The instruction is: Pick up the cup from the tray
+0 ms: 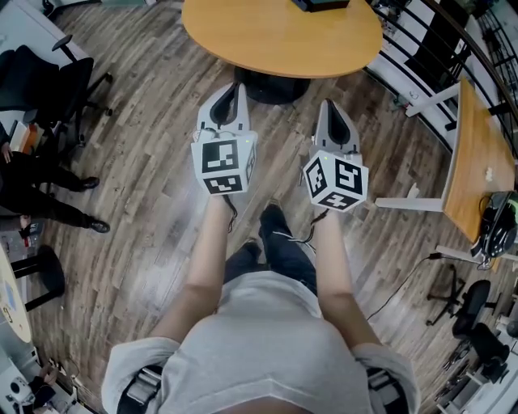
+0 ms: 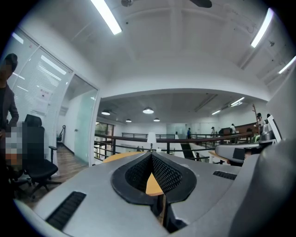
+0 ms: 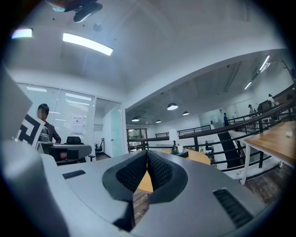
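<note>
No cup and no tray can be made out in any view. My left gripper [image 1: 232, 90] and right gripper [image 1: 335, 107] are held side by side at waist height over the wooden floor, both pointing toward a round orange table [image 1: 279, 36]. In the left gripper view the left gripper [image 2: 151, 155] has its tips touching, with nothing between them. The right gripper [image 3: 147, 153] is also shut and empty. Past each pair of tips a slice of the orange tabletop [image 3: 141, 183] shows. A dark object [image 1: 320, 4] lies at the table's far edge, cut off by the frame.
Black office chairs [image 1: 48, 85] and a person's legs [image 1: 48, 202] are at the left. A wooden desk [image 1: 477, 162] on white legs stands at the right, with a railing [image 1: 421, 40] behind it. The round table's dark base [image 1: 271, 85] rests on the floor just ahead.
</note>
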The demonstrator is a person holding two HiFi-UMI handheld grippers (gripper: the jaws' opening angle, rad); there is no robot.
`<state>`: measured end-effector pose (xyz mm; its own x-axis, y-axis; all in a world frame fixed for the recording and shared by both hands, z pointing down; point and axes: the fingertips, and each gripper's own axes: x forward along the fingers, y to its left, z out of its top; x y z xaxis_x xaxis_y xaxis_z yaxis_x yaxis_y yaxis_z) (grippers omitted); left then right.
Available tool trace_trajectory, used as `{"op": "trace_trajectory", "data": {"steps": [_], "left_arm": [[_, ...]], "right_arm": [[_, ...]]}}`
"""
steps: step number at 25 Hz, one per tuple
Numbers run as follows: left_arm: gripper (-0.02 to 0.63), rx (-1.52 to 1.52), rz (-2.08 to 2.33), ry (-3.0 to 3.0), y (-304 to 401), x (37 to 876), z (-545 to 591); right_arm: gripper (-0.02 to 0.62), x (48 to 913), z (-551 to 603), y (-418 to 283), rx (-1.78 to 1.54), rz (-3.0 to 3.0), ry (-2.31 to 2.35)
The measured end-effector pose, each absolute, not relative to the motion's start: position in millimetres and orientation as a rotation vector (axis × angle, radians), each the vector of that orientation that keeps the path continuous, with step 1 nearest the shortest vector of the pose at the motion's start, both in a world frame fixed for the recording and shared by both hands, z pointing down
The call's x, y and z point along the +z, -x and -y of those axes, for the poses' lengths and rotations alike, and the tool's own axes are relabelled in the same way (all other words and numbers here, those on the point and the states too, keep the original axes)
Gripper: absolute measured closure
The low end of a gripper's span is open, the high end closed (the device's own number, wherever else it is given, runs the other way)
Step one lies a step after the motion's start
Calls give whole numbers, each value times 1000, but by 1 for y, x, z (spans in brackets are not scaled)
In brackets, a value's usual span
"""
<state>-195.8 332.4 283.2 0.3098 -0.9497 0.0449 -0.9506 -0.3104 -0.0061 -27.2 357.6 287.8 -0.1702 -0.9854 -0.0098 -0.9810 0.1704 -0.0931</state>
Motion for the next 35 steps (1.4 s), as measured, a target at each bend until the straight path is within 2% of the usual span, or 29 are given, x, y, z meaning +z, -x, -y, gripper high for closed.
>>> {"op": "trace_trajectory", "data": {"steps": [15,26,35], "left_arm": [[600,77,1868,-2517,117,279,-216],[600,111,1859,-2501,109,295,-160],[600,125,1808,-2529,113,300,-69]], "right_arm": [[588,290,-236,-50,-110,-2378,1939],[588,307,-181,-59,-161,-2369,1952],[588,315,-98,-53,-189,-2344,1989]]}}
